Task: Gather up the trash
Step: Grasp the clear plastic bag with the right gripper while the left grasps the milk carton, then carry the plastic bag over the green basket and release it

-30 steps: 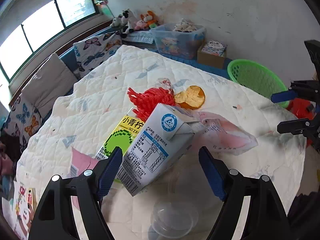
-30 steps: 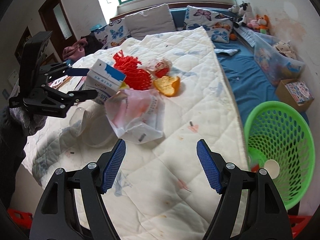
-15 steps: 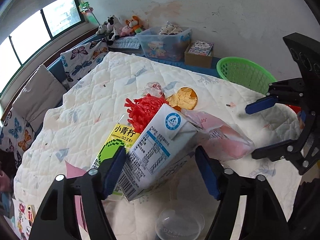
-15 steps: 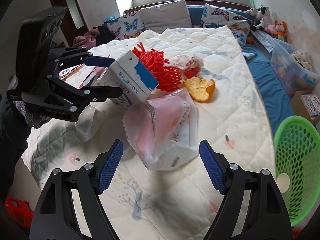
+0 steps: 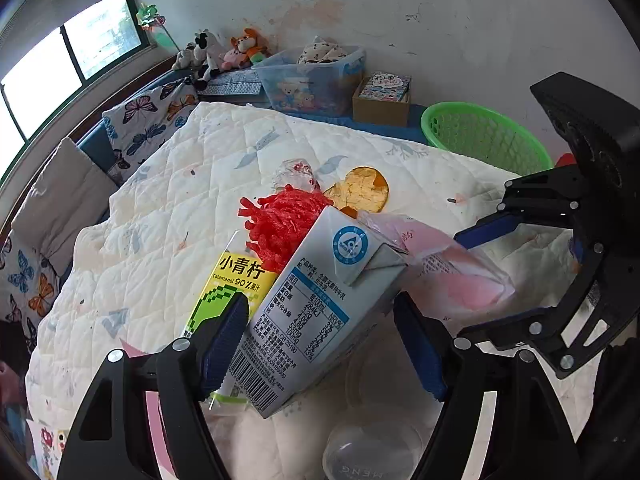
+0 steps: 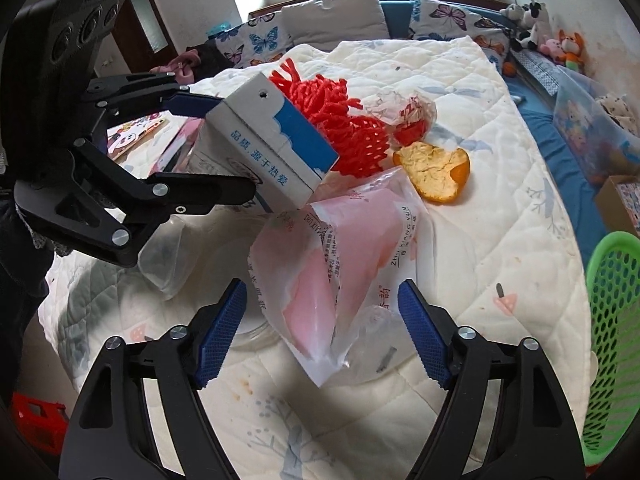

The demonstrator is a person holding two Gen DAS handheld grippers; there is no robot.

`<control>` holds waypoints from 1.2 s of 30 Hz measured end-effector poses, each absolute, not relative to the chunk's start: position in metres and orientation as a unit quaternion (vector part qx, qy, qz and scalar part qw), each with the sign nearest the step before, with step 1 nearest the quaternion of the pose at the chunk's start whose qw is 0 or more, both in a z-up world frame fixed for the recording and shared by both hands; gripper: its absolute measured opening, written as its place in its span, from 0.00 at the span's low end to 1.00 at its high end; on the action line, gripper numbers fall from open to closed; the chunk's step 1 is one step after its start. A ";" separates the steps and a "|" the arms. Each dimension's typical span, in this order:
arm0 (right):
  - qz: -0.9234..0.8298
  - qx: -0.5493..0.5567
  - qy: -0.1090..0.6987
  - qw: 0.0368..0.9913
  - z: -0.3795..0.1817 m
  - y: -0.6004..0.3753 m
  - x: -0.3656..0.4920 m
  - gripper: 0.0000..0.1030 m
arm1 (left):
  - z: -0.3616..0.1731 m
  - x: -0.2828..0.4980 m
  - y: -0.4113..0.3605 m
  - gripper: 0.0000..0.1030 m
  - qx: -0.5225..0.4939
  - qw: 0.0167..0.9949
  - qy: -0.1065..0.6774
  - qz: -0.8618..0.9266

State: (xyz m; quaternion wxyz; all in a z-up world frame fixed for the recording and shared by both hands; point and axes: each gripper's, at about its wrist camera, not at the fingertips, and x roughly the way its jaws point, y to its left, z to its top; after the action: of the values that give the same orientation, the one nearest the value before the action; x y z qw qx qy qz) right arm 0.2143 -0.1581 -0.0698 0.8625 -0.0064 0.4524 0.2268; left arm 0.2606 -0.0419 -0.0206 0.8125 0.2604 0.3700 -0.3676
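Far left, the left gripper [image 5: 320,300] is pinching the milk carton [image 5: 340,272] across its sides. It's tipped up, I'd guess so it comes away clean from the pile near the front edge of the quilt [image 6: 480,120].

In the middle, the right gripper [image 6: 322,288] has its jaws closing around the pink plastic bag [image 6: 360,240]. The pads aren't pressing on it yet, so the bag is just lying there, slumped against the carton. The red foam net [image 6: 352,136] and orange peel [image 6: 436,176] sit behind it, toward the middle of the quilt.

Far right, the green basket [image 6: 616,320] stands off the quilt's right edge. Presumably that's where all this goes.

The views differ a bit:
- **Left wrist camera:** only this one shows the yellow-green juice carton [image 5: 236,280] lying behind the milk carton, plus a clear lid [image 5: 372,452] at the front edge.
- **Right wrist camera:** only this one shows both left fingers bracketing the carton with its far end raised, and the open gaps beside the bag.
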 end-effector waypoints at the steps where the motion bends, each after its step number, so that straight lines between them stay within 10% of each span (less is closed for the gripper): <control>1: 0.225 -0.005 0.453 0.862 -0.071 -0.158 0.215 0.67 | -0.021 0.261 -0.042 0.70 0.261 0.811 0.370 -0.370; 13: 0.212 -0.005 0.449 0.868 -0.073 -0.166 0.212 0.37 | -0.016 0.256 -0.041 0.55 0.260 0.810 0.362 -0.380; 29: 0.202 0.017 0.441 0.874 -0.065 -0.194 0.198 0.30 | -0.022 0.269 -0.043 0.67 0.236 0.802 0.396 -0.380; 36: 0.193 0.027 0.434 0.880 -0.057 -0.212 0.181 0.27 | -0.022 0.262 -0.049 0.53 0.244 0.805 0.388 -0.376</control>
State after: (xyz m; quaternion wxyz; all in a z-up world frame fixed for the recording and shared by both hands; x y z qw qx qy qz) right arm 0.1813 -0.2119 -0.0567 0.8795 0.0269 0.4342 0.1928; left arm 0.2617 -0.0490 -0.0215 0.8050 0.2443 0.3883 -0.3762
